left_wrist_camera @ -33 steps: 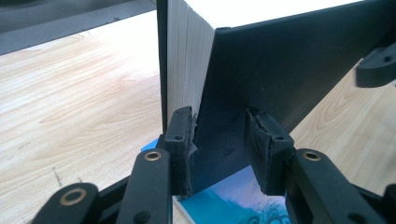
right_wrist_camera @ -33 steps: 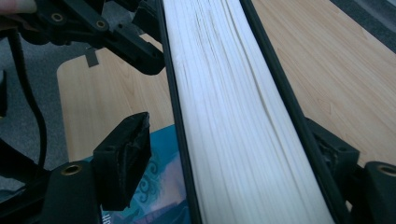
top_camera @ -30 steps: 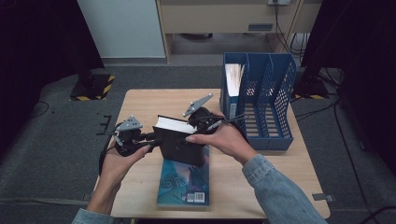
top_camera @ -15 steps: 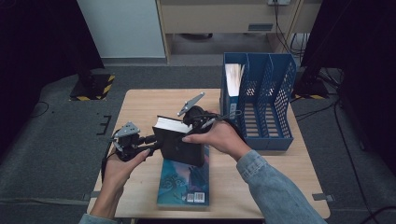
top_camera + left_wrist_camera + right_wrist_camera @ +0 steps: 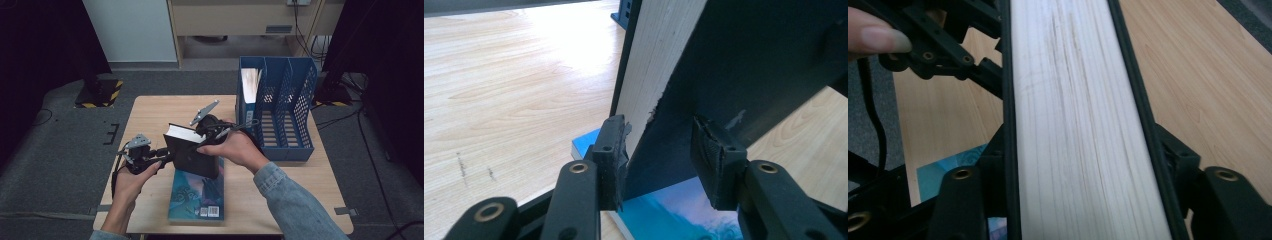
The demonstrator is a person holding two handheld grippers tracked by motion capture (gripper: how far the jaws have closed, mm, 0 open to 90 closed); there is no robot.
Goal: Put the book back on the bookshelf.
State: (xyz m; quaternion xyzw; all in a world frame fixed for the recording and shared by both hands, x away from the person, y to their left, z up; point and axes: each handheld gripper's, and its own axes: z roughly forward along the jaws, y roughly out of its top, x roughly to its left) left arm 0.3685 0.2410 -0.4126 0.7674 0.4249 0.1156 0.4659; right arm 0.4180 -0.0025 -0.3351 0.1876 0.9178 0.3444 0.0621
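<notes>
A thick black book (image 5: 192, 152) is held on edge above the table, pale page block up. My left gripper (image 5: 167, 156) grips its lower left corner; in the left gripper view the pads (image 5: 611, 150) sit on either side of that corner of the book (image 5: 734, 65), which stands askew between them. My right gripper (image 5: 200, 139) comes in from the upper right. Its jaws have just been closing and now hug both covers, with the book's page edge (image 5: 1078, 100) running between them. My left gripper's body (image 5: 933, 45) lies beyond the book in the right gripper view.
A blue-covered book (image 5: 197, 197) lies flat on the wooden table (image 5: 150, 115) under the black one, near the front edge. A blue slotted file rack (image 5: 287, 100) stands at the right rear with a pale book (image 5: 249, 82) in its left slot.
The left hand has sunk a little with the book's corner. The right hand kept its place at the book's top edge while its jaws drew in around the covers.
</notes>
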